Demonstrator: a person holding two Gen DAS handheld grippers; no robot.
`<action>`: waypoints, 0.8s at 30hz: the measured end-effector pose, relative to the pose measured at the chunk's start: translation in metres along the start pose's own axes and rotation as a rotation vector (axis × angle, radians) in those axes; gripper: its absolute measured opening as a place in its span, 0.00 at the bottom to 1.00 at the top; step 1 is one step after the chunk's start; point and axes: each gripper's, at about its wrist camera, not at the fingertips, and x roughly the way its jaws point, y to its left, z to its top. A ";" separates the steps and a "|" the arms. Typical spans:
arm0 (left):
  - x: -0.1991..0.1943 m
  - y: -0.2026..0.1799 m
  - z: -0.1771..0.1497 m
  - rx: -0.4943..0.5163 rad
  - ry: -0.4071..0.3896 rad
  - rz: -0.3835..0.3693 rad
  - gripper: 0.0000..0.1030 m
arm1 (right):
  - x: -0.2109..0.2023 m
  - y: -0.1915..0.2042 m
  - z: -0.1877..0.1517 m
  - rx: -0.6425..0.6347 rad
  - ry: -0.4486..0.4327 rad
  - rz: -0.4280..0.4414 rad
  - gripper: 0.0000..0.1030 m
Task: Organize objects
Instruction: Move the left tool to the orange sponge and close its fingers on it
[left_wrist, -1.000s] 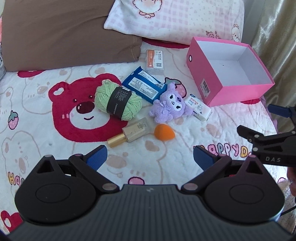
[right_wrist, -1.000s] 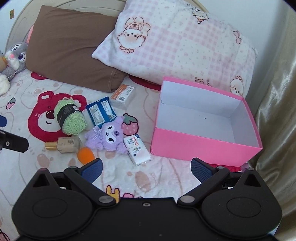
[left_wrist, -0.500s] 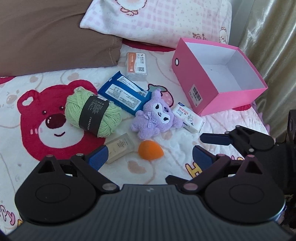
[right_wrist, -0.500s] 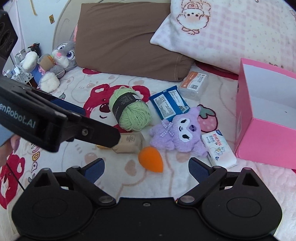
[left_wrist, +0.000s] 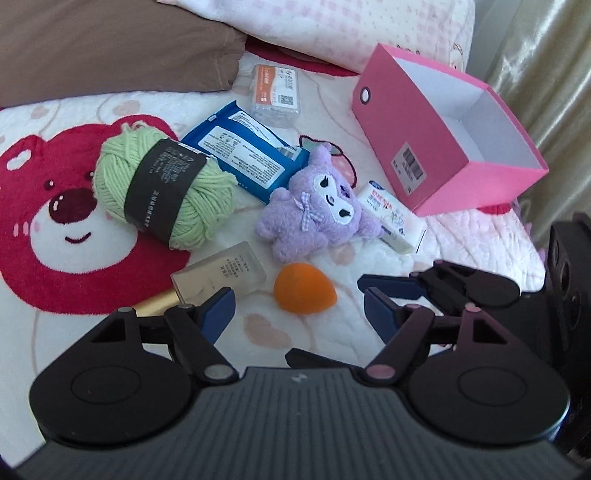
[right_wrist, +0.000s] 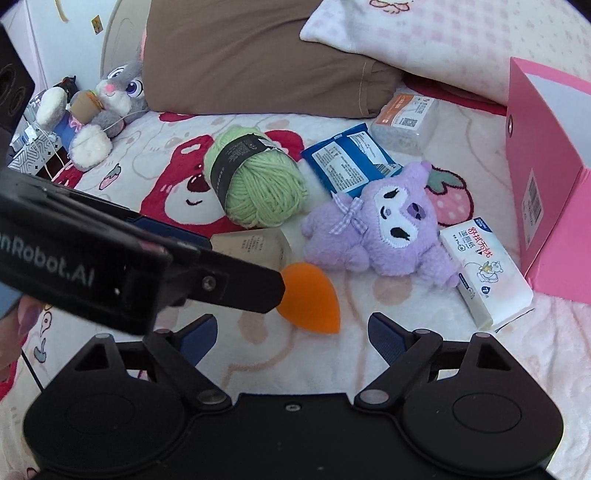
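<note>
An orange sponge (left_wrist: 304, 288) lies on the bear-print bedspread, just ahead of my left gripper (left_wrist: 299, 314). The jaws are closing and the pads do not touch it. A beige bottle (left_wrist: 221, 277) lies by the left finger. In the right wrist view the sponge (right_wrist: 310, 299) sits ahead of my right gripper (right_wrist: 291, 338), whose jaws are also closing on nothing. The left gripper's finger (right_wrist: 240, 284) reaches the sponge's left edge. Beyond lie green yarn (left_wrist: 166, 192), a blue wipes pack (left_wrist: 243, 155), a purple plush (left_wrist: 317, 210), a white tissue pack (left_wrist: 391, 218) and an orange-white packet (left_wrist: 275, 92). The pink box (left_wrist: 443, 147) stands open at the right.
A brown pillow (right_wrist: 258, 55) and a pink checked pillow (right_wrist: 443, 37) line the head of the bed. A grey bunny plush (right_wrist: 114, 92) sits at the far left. A shiny curtain (left_wrist: 535, 74) hangs beyond the box at the bed's right edge.
Both grippers have come down toward the items and their jaws have narrowed. The right view swung left from the pink box to the sponge, and the left gripper came into it.
</note>
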 end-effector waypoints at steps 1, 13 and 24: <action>0.003 0.001 0.000 -0.007 0.005 -0.011 0.73 | 0.002 0.000 -0.001 -0.003 -0.008 -0.005 0.88; 0.032 0.021 -0.009 -0.163 0.009 -0.097 0.19 | 0.021 0.000 -0.008 -0.100 -0.026 -0.057 0.58; 0.032 0.011 -0.009 -0.087 -0.003 -0.042 0.18 | 0.022 0.002 -0.005 -0.088 -0.005 -0.092 0.37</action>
